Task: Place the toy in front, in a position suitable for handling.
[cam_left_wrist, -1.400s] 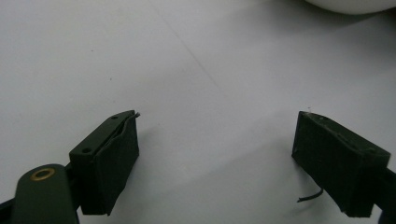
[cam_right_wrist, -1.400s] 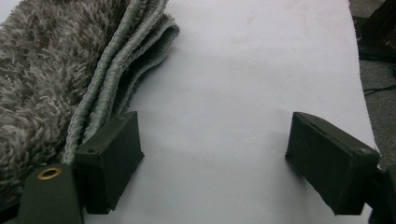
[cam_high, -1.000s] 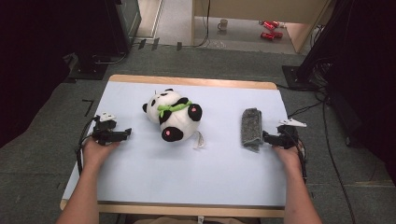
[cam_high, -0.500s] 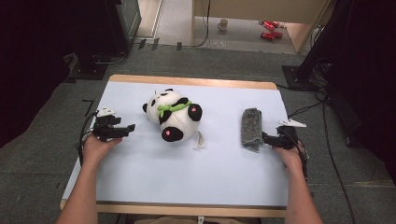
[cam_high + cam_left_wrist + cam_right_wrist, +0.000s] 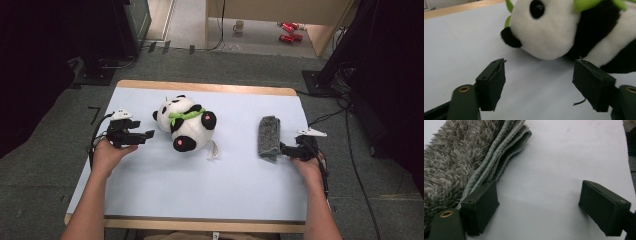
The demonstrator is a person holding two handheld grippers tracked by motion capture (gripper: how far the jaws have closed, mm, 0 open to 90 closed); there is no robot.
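Since a second ago the left gripper (image 5: pixel 148 134) has drawn nearer the panda (image 5: pixel 186 123), which lies left of centre on the surface (image 5: pixel 165 185). Its jaws have just been closing a little, yet stand wide with nothing between them. The right gripper (image 5: pixel 283 149) has stayed beside the grey cloth (image 5: pixel 269 137) at centre right, jaws wide, one touching the cloth's edge.

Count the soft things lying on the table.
2. The panda lies left of the middle, just ahead of the left hand-held gripper. The folded grey cloth lies on the right, by the right hand-held gripper. Nothing seems hidden.
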